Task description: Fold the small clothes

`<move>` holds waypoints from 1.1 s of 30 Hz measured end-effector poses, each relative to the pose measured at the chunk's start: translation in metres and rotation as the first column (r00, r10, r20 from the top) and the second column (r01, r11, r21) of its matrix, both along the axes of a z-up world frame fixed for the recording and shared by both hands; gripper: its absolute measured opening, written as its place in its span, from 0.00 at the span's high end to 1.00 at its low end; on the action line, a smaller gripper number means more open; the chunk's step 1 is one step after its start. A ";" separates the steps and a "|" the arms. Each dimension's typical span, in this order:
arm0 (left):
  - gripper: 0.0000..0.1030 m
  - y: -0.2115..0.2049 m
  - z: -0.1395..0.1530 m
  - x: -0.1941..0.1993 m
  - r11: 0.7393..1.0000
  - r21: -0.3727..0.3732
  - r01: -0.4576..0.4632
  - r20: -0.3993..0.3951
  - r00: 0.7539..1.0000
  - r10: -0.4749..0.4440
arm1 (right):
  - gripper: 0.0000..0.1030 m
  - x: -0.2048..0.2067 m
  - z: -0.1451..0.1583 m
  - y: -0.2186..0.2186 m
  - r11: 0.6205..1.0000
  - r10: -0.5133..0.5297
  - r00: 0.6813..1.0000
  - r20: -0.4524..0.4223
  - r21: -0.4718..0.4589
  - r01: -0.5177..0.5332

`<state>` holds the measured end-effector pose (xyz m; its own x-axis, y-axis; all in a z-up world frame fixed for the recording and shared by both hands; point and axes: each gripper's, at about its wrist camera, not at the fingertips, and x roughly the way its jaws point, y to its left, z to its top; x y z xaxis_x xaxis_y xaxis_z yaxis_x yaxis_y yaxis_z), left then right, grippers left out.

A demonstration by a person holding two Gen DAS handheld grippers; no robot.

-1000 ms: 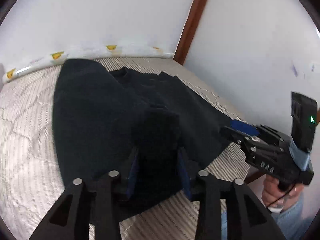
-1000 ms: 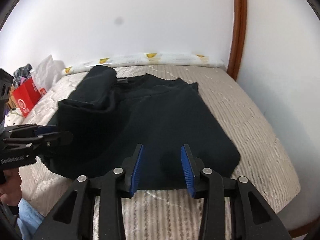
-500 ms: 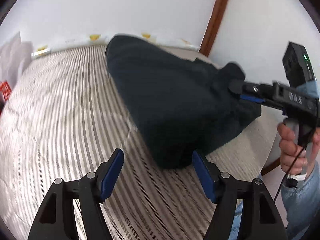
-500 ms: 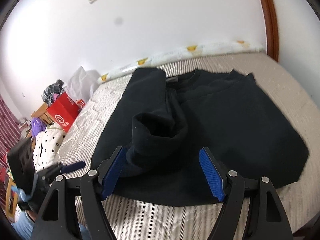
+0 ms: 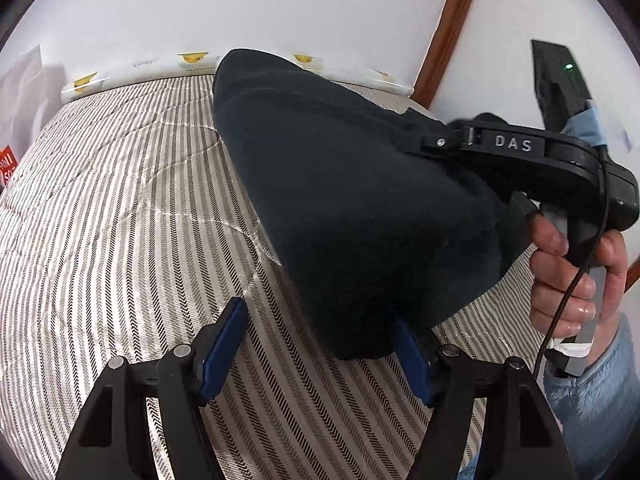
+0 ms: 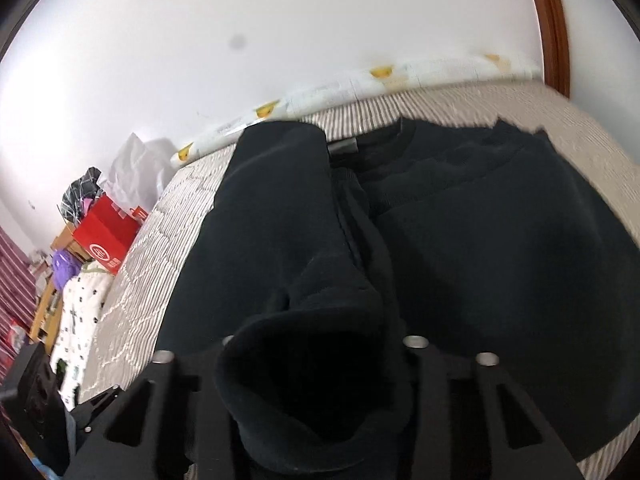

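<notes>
Blue-padded, the left claw point(image 5: 316, 344) gapes wide and empty at the near edge of the black sweatshirt point(image 5: 360, 184), whose sleeve cuff point(image 6: 316, 384) the right claw point(image 6: 320, 360) pinches shut and lifts above the striped bed point(image 5: 120, 220).

Bare striped mattress point(image 5: 120, 220) open to the left, black sweatshirt point(image 5: 360, 200) bulking across the right, wall point(image 5: 240, 0) closing the far edge
</notes>
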<state>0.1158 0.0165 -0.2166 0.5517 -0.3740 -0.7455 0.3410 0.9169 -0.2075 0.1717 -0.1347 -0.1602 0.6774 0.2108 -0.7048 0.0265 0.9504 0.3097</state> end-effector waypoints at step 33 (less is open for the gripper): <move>0.39 -0.140 0.017 0.004 0.979 0.142 0.144 0.087 0.984 -0.157 | 0.63 -0.089 0.011 -0.192 0.940 -0.259 0.955 0.144 -0.189 0.283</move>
